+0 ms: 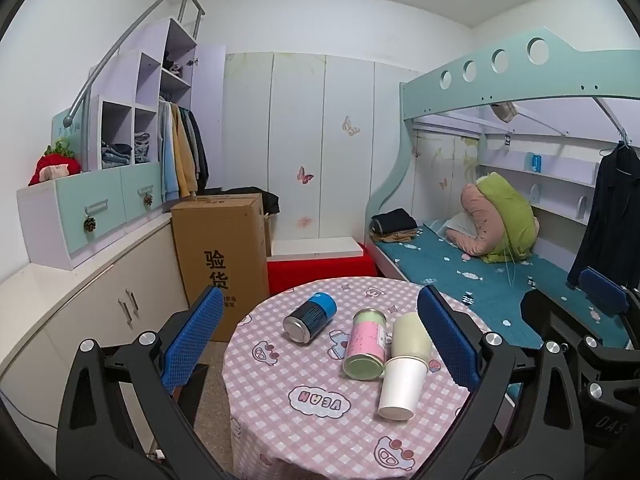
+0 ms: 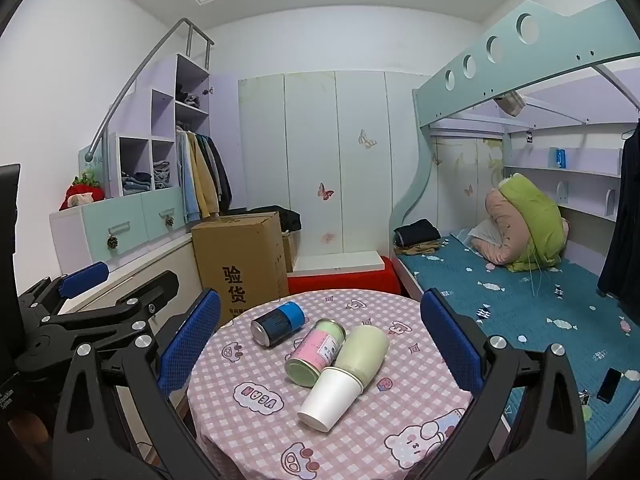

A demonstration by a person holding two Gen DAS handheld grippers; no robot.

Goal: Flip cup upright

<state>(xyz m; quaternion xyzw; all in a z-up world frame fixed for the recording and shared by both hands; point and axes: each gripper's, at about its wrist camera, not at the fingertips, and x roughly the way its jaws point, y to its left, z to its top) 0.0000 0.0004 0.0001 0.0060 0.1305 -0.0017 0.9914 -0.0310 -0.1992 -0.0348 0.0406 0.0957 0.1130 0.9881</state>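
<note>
A white paper cup (image 1: 401,386) (image 2: 331,398) lies on its side on the round table (image 1: 320,432) (image 2: 248,436), base towards me, its mouth nested against a pale green cup (image 1: 411,334) (image 2: 362,350) that also lies flat. A pink-and-green can (image 1: 365,344) (image 2: 316,350) and a blue can (image 1: 311,317) (image 2: 278,322) lie beside them. My left gripper (image 1: 320,340) is open, held above the table's near side. My right gripper (image 2: 320,344) is open too, with the cups between its blue pads. Neither touches anything.
The table has a pink checked cloth. A tall cardboard box (image 1: 220,256) stands behind it at the left, next to white cabinets (image 1: 100,320). A bunk bed (image 1: 500,272) with a blue mattress runs along the right. A phone (image 2: 609,385) lies on the mattress.
</note>
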